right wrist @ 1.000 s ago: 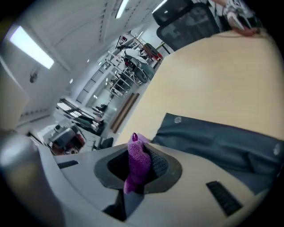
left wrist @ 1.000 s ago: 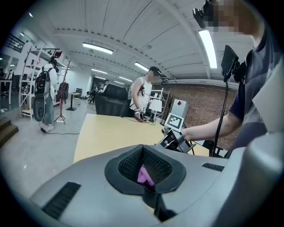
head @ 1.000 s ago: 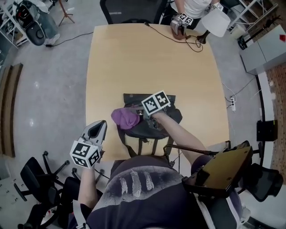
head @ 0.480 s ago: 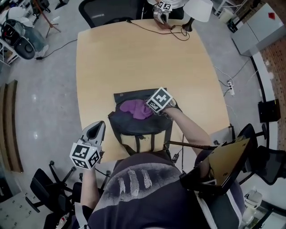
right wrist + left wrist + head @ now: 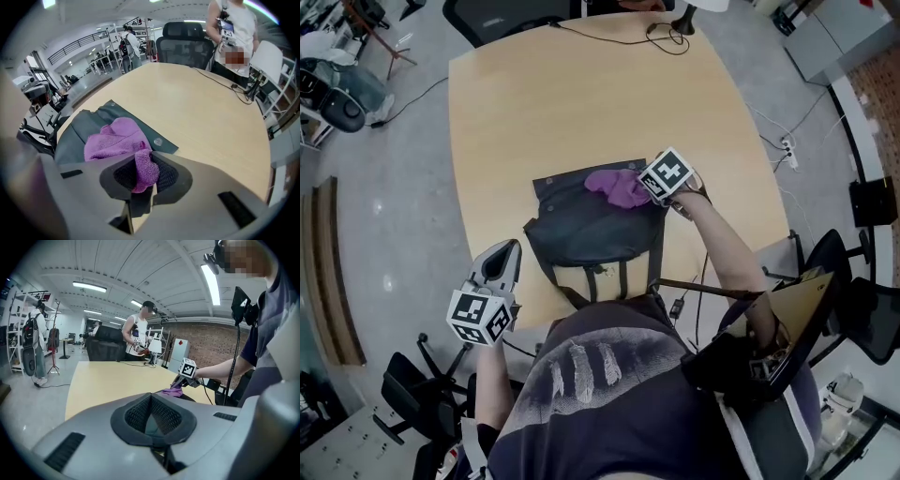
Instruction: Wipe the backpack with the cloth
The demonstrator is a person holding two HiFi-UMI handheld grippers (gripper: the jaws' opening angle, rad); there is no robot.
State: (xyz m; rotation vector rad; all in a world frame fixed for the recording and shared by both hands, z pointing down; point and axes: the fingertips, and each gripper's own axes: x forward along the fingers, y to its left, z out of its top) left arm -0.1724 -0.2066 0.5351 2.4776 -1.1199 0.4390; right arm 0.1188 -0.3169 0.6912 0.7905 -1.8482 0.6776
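Table (image 5: 581, 103): light wood. The backpack (image 5: 586, 234) lies flat at its near edge, dark grey, straps trailing toward the person.

Cloth (image 5: 619, 186): purple, bunched on the bag's far edge toward the right corner.

Right gripper (image 5: 143, 171): clamped on one fold of the cloth. The rest of the wad spreads on the bag fabric ahead of the jaws.

Left gripper (image 5: 500, 267): off the table's near-left side, well apart from the bag, jaws together with nothing between them.

Read: mid-wipe, working the top flap.

How to do it well, my call:
- Only a pinch is held, so tilt down and press until the loose wad lies flat, not just the gripped tip.
- Use straight overlapping strokes, far edge toward near.
- The bag is soft and unpinned, so it will likely drag and ruck under the cloth. Pinning a near corner or strap with the left gripper would fix that.
- A snap stud (image 5: 158, 141) sits by the flap edge and the cloth could catch on it, so go light there.
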